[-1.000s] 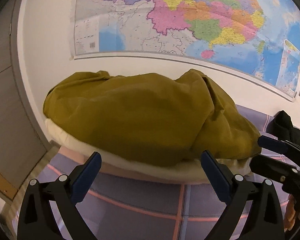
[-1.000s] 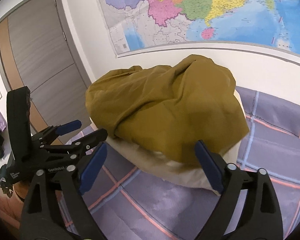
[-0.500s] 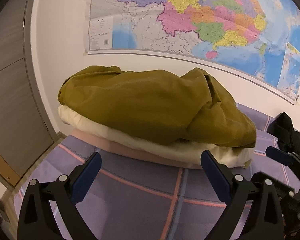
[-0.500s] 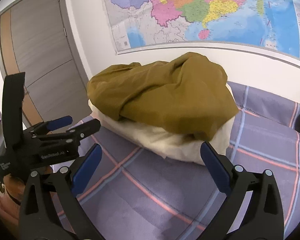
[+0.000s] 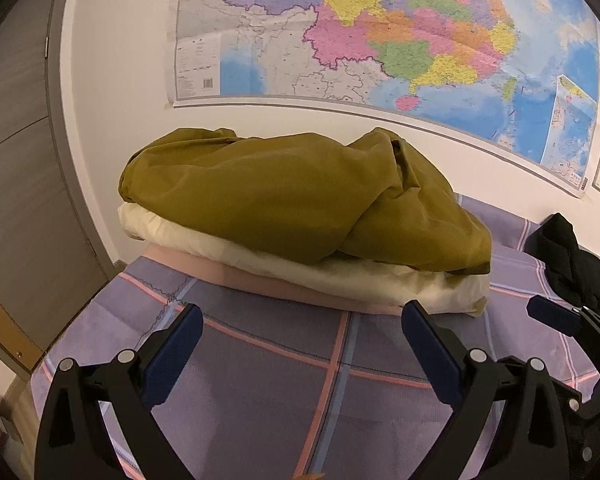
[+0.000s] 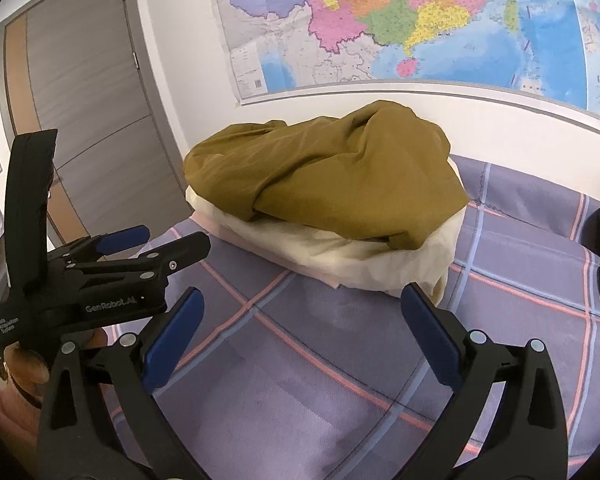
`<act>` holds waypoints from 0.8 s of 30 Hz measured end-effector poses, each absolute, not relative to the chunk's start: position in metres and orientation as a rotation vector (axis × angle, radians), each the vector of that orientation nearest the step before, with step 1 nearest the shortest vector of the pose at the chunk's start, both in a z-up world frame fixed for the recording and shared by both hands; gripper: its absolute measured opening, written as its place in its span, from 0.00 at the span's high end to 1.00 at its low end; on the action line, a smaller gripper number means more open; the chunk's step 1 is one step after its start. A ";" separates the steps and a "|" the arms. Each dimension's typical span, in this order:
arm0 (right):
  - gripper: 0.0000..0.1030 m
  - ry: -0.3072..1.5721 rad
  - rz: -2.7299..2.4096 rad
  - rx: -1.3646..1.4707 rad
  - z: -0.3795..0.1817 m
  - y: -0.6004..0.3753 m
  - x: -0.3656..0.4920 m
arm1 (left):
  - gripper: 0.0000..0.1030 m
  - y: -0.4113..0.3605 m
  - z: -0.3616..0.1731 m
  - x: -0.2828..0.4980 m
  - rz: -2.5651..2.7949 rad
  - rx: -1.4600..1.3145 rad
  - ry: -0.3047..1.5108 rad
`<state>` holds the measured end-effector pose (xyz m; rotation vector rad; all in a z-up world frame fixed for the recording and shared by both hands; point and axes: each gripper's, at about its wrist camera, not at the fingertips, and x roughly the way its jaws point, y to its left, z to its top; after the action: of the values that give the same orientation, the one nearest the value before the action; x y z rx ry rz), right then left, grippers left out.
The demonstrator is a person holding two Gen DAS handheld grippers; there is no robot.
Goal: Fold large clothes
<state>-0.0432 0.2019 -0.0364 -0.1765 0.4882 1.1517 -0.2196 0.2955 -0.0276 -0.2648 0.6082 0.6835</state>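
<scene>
An olive-brown garment (image 5: 292,200) lies bunched on top of a stack of folded cream cloth (image 5: 340,276) and pink cloth (image 5: 260,280) at the far end of the bed; it also shows in the right wrist view (image 6: 340,176). My left gripper (image 5: 300,344) is open and empty, a short way back from the stack. My right gripper (image 6: 300,320) is open and empty, also short of the stack. Each gripper shows in the other's view: the right one (image 5: 568,328) and the left one (image 6: 156,244).
The bed has a purple checked sheet (image 5: 260,380). A black garment (image 5: 568,256) lies at the right. A wall map (image 5: 380,40) hangs behind the stack. A grey door (image 6: 80,100) stands at the left, beyond the bed's edge.
Both grippers have drawn back from the stack and risen a little. The olive garment, close to the fingers a second ago, now lies farther off. Both stay open.
</scene>
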 end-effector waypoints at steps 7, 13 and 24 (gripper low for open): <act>0.06 0.485 1.152 -0.172 -0.036 0.195 -0.049 | 0.07 0.288 -0.032 -0.224 0.682 -0.264 0.626; 0.06 0.481 1.153 -0.168 -0.037 0.189 -0.054 | 0.07 0.286 -0.030 -0.228 0.695 -0.262 0.619; 0.06 0.482 1.154 -0.169 -0.040 0.185 -0.058 | 0.07 0.280 -0.030 -0.231 0.702 -0.256 0.618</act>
<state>-0.0582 0.1851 -0.0395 -0.1695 0.4822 1.1542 -0.2307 0.2804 -0.0305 -0.2559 0.6183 0.7017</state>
